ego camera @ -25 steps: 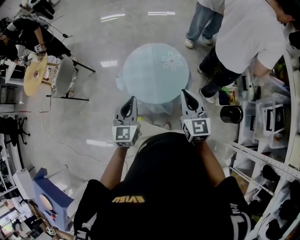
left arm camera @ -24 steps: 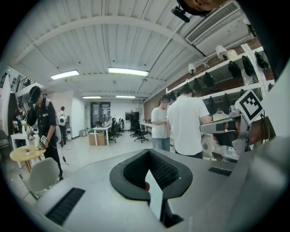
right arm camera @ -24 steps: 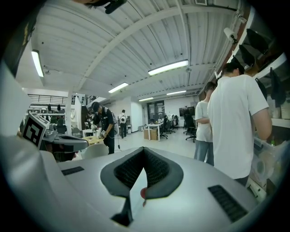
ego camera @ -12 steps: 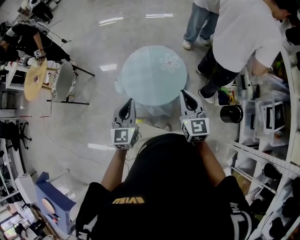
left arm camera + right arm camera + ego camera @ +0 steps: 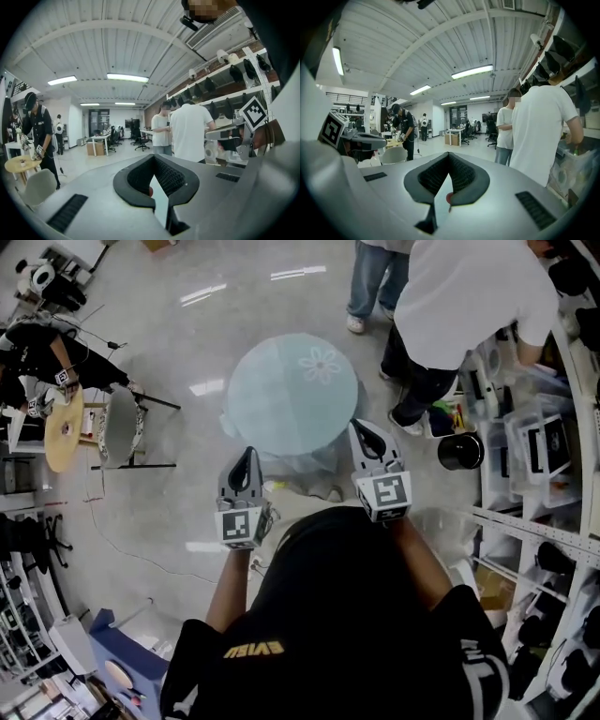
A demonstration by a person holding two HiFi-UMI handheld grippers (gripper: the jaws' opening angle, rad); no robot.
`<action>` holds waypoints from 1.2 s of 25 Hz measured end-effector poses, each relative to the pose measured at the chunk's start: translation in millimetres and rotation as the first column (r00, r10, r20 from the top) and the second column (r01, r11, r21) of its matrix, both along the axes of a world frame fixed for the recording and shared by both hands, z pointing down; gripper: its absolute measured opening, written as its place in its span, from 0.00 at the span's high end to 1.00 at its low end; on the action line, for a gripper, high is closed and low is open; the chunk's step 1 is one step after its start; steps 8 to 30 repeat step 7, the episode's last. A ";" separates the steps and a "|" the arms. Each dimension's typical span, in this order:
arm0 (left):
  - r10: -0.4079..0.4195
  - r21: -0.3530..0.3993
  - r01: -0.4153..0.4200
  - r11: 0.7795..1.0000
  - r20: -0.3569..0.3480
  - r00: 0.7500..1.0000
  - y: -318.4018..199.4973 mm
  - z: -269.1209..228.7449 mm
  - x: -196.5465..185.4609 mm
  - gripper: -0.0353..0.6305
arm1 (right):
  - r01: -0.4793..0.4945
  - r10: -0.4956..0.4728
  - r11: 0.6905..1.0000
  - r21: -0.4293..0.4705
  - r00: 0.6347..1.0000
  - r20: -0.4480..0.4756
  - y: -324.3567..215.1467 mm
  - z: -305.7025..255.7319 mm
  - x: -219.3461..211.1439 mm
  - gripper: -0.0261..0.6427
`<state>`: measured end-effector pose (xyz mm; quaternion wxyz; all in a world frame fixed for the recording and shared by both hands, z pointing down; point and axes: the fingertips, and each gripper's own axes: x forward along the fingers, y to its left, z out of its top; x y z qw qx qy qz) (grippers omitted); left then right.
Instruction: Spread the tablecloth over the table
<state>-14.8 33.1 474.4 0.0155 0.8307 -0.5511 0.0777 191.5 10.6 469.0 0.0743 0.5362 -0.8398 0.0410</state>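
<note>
At far left stand a small round wooden side table and a grey chair. The left hand-held gripper is held level with its jaws pressed together on nothing. Just ahead, between both tools, the pale blue round tablecloth with a white flower print lies draped over the round surface, untouched. The right hand-held gripper is likewise closed and empty. A person in a white shirt bends over beyond it.
</note>
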 end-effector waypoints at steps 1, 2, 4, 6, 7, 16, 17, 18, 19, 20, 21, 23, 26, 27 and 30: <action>-0.002 0.004 0.002 1.000 0.012 1.000 0.2 -0.3 -0.6 0.92 | -0.011 0.011 1.000 -0.002 1.000 0.003 -2.2 -1.7 5.1 0.96; -0.010 0.005 0.009 1.000 0.027 1.000 0.8 0.5 -1.7 0.92 | -0.024 0.024 1.000 -0.007 1.000 0.009 -4.6 -1.9 13.0 0.96; -0.021 0.005 0.021 1.000 0.065 0.998 2.2 4.3 -1.4 0.92 | -0.038 0.038 0.999 -0.005 0.999 0.007 -8.6 1.7 34.0 0.96; -0.016 0.011 0.015 1.000 0.116 0.993 1.7 8.3 5.1 0.92 | -0.037 0.037 0.999 0.016 0.999 -0.020 -11.8 1.2 55.8 0.96; -0.010 0.015 0.008 1.000 0.145 0.989 0.9 10.1 9.7 0.92 | -0.036 0.037 0.999 0.028 0.999 -0.037 -13.3 -0.3 66.6 0.96; -0.010 0.015 0.008 1.000 0.145 0.989 0.9 10.1 9.7 0.92 | -0.036 0.037 0.999 0.028 0.999 -0.037 -13.3 -0.3 66.6 0.96; -0.010 0.015 0.008 1.000 0.145 0.989 0.9 10.1 9.7 0.92 | -0.036 0.037 0.999 0.028 0.999 -0.037 -13.3 -0.3 66.6 0.96; -0.010 0.015 0.008 1.000 0.145 0.989 0.9 10.1 9.7 0.92 | -0.036 0.037 0.999 0.028 0.999 -0.037 -13.3 -0.3 66.6 0.96; -0.010 0.015 0.008 1.000 0.145 0.989 0.9 10.1 9.7 0.92 | -0.036 0.037 0.999 0.028 0.999 -0.037 -13.3 -0.3 66.6 0.96; -0.010 0.015 0.008 1.000 0.145 0.989 0.9 10.1 9.7 0.92 | -0.036 0.037 0.999 0.028 0.999 -0.037 -13.3 -0.3 66.6 0.96; -0.010 0.015 0.008 1.000 0.145 0.989 0.9 10.1 9.7 0.92 | -0.036 0.037 0.999 0.028 0.999 -0.037 -13.3 -0.3 66.6 0.96; -0.010 0.015 0.008 1.000 0.145 0.989 0.9 10.1 9.7 0.92 | -0.036 0.037 0.999 0.028 0.999 -0.037 -13.3 -0.3 66.6 0.96; -0.010 0.015 0.008 1.000 0.145 0.989 0.9 10.1 9.7 0.92 | -0.036 0.037 0.999 0.028 0.999 -0.037 -13.3 -0.3 66.6 0.96; -0.010 0.015 0.008 1.000 0.145 0.989 0.9 10.1 9.7 0.92 | -0.036 0.037 0.999 0.028 0.999 -0.037 -13.3 -0.3 66.6 0.96; -0.010 0.015 0.008 1.000 0.145 0.989 0.9 10.1 9.7 0.92 | -0.036 0.037 0.999 0.028 0.999 -0.037 -13.3 -0.3 66.6 0.96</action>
